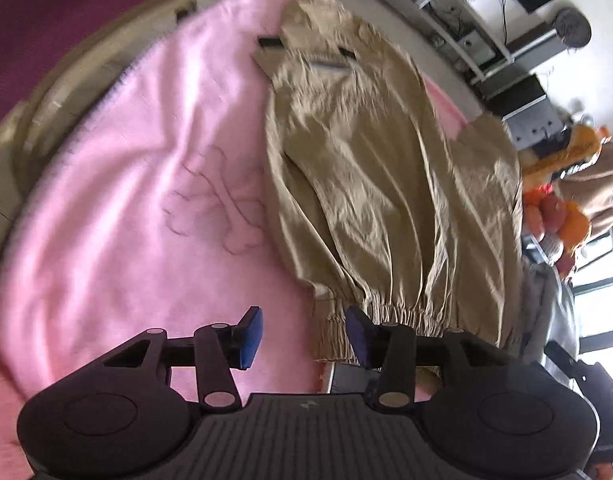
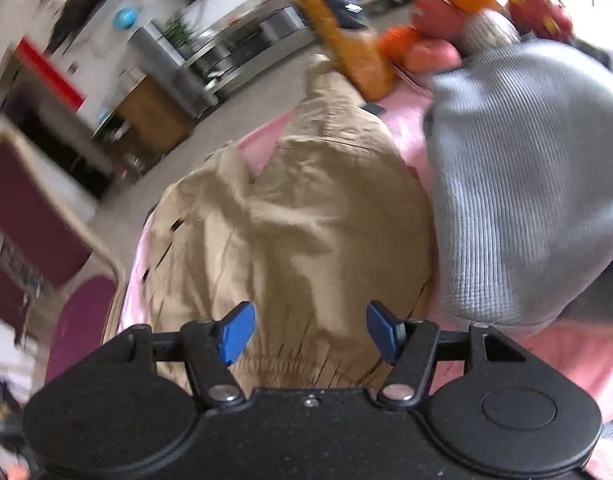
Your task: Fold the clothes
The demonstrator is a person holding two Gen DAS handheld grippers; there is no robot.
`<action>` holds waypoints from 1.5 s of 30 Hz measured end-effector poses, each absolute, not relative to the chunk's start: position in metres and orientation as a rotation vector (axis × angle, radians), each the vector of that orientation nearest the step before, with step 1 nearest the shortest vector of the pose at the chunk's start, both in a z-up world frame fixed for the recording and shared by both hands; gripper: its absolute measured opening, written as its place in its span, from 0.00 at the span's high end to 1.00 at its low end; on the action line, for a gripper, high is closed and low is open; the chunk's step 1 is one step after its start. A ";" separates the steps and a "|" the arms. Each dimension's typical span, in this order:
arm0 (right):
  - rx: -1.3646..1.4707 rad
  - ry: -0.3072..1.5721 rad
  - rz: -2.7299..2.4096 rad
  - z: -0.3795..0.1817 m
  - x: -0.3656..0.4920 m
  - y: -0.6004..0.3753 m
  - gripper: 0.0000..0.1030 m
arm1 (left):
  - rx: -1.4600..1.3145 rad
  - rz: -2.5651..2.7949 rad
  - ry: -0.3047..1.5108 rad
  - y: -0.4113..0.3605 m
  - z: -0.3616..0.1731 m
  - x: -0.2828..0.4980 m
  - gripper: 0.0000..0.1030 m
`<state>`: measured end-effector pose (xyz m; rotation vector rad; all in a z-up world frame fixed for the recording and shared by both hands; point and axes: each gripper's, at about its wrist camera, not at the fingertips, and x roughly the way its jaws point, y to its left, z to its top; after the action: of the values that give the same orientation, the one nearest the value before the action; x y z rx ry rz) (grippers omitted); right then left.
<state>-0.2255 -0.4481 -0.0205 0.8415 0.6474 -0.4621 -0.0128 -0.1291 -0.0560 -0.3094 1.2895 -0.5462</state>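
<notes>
The tan trousers (image 1: 370,168) lie spread on the pink blanket (image 1: 126,200); left claw (image 1: 302,336) and right claw (image 2: 310,332) both released at the elastic waistband (image 1: 386,316); next, regrip and fold.

Daylight all over, pretty bright, coming from the windows (image 1: 602,264) at the right edge of the left wrist view, blown out white there. Heavy fisheye bending at the edges. Both views are smeared with motion blur, worst on the shelving (image 2: 226,64) in the right one. Soft shadows in the khaki garment (image 1: 370,184) folds.
</notes>
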 end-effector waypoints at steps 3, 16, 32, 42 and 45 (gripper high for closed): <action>0.875 0.636 -0.481 -0.042 -0.226 -0.454 0.41 | -0.325 -0.554 1.316 -0.140 -0.068 -0.013 0.58; 1.055 0.716 -0.477 -0.070 -0.223 -0.471 0.35 | -0.390 -0.578 1.335 -0.153 -0.091 -0.008 0.52; 1.087 0.728 -0.509 -0.082 -0.226 -0.474 0.33 | -0.367 -0.613 1.282 -0.168 -0.082 -0.007 0.83; 1.207 0.884 -0.402 -0.107 -0.224 -0.470 0.50 | -0.363 -0.613 1.247 -0.164 -0.071 -0.013 0.86; 1.229 0.867 -0.410 -0.108 -0.227 -0.470 0.50 | -0.341 -0.589 1.282 -0.164 -0.083 -0.010 0.77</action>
<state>-0.2268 -0.4696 -0.1085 1.2290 0.8671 -0.4098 -0.0101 -0.1641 -0.0831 -0.3413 1.2815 -0.5892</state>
